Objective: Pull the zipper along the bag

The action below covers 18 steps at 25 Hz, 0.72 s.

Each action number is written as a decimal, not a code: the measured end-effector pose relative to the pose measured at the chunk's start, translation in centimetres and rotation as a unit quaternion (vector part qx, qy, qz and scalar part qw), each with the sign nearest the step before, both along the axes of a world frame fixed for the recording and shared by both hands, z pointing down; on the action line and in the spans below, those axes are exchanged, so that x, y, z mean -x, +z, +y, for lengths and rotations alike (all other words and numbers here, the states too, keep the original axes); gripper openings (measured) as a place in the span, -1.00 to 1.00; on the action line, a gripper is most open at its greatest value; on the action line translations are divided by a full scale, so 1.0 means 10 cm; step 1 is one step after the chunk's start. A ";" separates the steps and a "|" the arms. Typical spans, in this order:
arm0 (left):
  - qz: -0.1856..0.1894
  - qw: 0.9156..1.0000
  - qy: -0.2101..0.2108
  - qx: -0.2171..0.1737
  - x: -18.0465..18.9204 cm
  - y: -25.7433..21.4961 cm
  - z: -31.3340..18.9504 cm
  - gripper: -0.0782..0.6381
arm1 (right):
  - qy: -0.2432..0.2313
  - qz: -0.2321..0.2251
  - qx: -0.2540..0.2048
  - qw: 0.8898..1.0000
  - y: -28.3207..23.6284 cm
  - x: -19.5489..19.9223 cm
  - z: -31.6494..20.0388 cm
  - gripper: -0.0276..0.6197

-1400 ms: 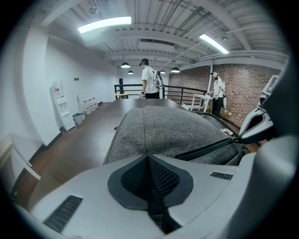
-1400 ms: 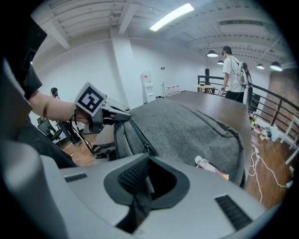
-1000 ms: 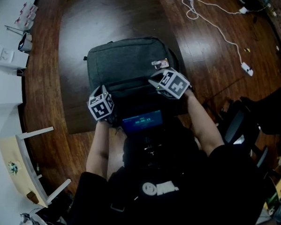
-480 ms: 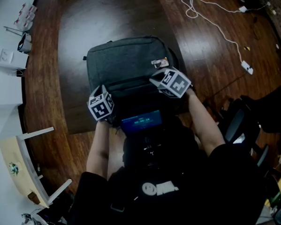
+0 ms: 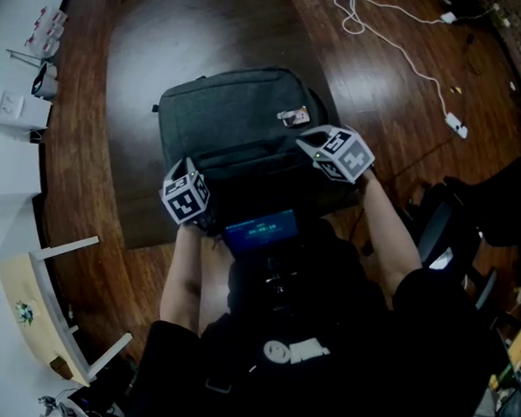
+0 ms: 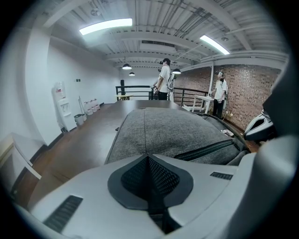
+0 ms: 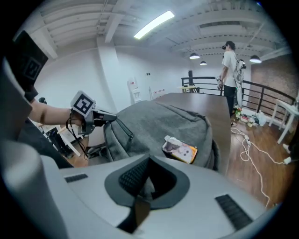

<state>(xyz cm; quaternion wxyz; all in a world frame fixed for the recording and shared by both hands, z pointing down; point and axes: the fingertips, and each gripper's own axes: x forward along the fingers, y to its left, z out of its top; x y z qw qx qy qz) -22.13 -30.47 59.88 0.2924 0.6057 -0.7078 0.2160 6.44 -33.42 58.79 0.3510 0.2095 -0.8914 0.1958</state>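
A dark grey backpack (image 5: 230, 114) lies flat on a dark mat, with a small picture tag (image 5: 293, 118) on its right side. At the bag's near left corner my left gripper (image 5: 196, 184) is shut on the bag's edge; the right gripper view shows its fingers (image 7: 110, 116) touching that corner. In the left gripper view the backpack (image 6: 163, 130) and a dark zipper line (image 6: 205, 150) lie beyond the closed pads (image 6: 148, 179). My right gripper (image 5: 320, 158) is at the bag's near right side, shut on a brownish zipper pull (image 7: 139, 207).
A white cable (image 5: 400, 45) and charger (image 5: 457, 126) trail over the wooden floor at the right. A white chair (image 5: 58, 323) stands at lower left, a dark office chair (image 5: 442, 239) at right. People (image 6: 164, 79) stand far off by a railing.
The right gripper has moved to the right along the bag's near edge. The left gripper and the bag have stayed where they were.
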 end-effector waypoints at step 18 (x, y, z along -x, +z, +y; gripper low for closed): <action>-0.010 0.996 0.041 -0.072 -0.14 -0.38 0.39 -0.78 | 0.016 -0.124 -0.189 0.974 -0.69 0.79 0.66 -0.90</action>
